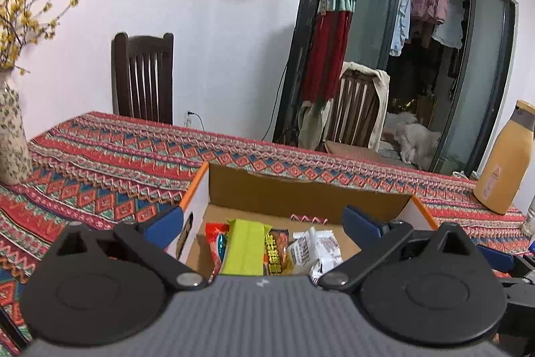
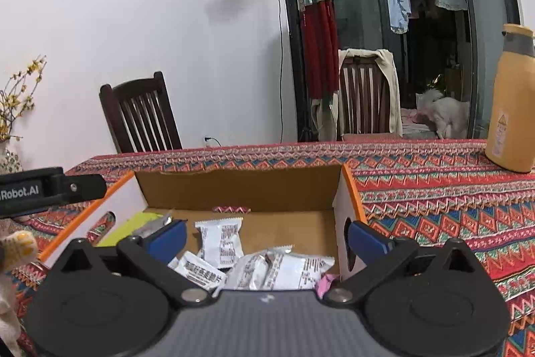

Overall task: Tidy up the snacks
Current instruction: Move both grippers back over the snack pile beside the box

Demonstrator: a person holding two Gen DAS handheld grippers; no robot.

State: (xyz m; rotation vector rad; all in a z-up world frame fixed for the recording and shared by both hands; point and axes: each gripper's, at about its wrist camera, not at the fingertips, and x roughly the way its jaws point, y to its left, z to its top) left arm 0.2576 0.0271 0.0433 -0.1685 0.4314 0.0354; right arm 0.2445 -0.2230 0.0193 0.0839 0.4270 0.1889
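Both tongs stand spread wide with nothing between the pads: the left gripper (image 1: 263, 225) hangs over the left part of the cardboard box (image 1: 301, 193), and the right gripper (image 2: 266, 238) over the right part of the same box, so each is released and carries no snack. Below the left one lie a lime-green packet (image 1: 246, 248), a red packet (image 1: 216, 243) and an orange-and-black packet (image 1: 277, 251), packed side by side; below the right one sits a loose heap of white wrappers (image 2: 260, 266) with a pink wrapper (image 2: 326, 285) at its edge. The risks, as I judge them, start here: the white wrappers overlap, so a pinch could catch two at once or slip off the slick foil; the right fingertip stands close to the box's right wall (image 2: 347, 209), and a careless dip may snag it and drag the light box across the patterned tablecloth (image 2: 434, 189). The two grippers work close together, so they may knock each other. Farther out, the tall yellow bottle (image 2: 511, 109) could topple under a wide swing.
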